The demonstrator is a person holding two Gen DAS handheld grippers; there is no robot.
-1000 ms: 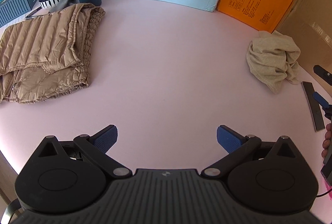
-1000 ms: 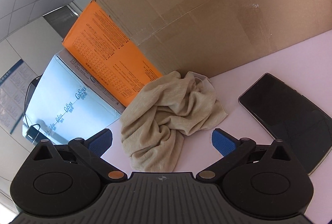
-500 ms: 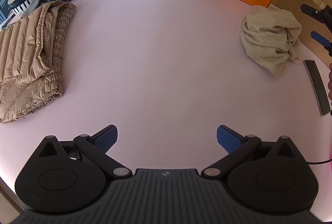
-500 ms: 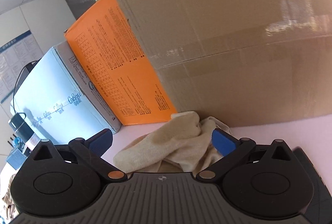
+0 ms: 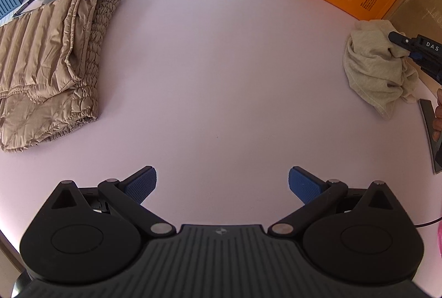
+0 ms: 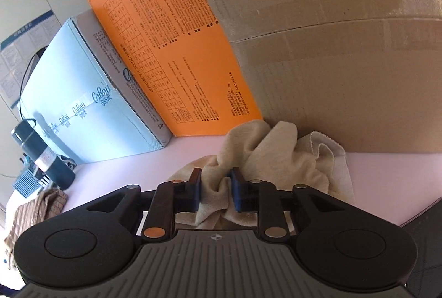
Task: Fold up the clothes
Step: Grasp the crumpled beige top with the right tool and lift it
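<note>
Crumpled beige garment (image 6: pixel 276 157) bunches, pinched in the right tool (image 6: pixel 215 187).

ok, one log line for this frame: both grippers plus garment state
left gripper: open, over bare table | right gripper: shut on beige garment | beige garment: crumpled, unfolded | tan quilted garment: untouched

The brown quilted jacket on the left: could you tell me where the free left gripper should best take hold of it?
Probably the brown quilted jacket at its gathered elastic hem, approached from the bare table side with the open left gripper; that ridged edge faces the clear side.
</note>
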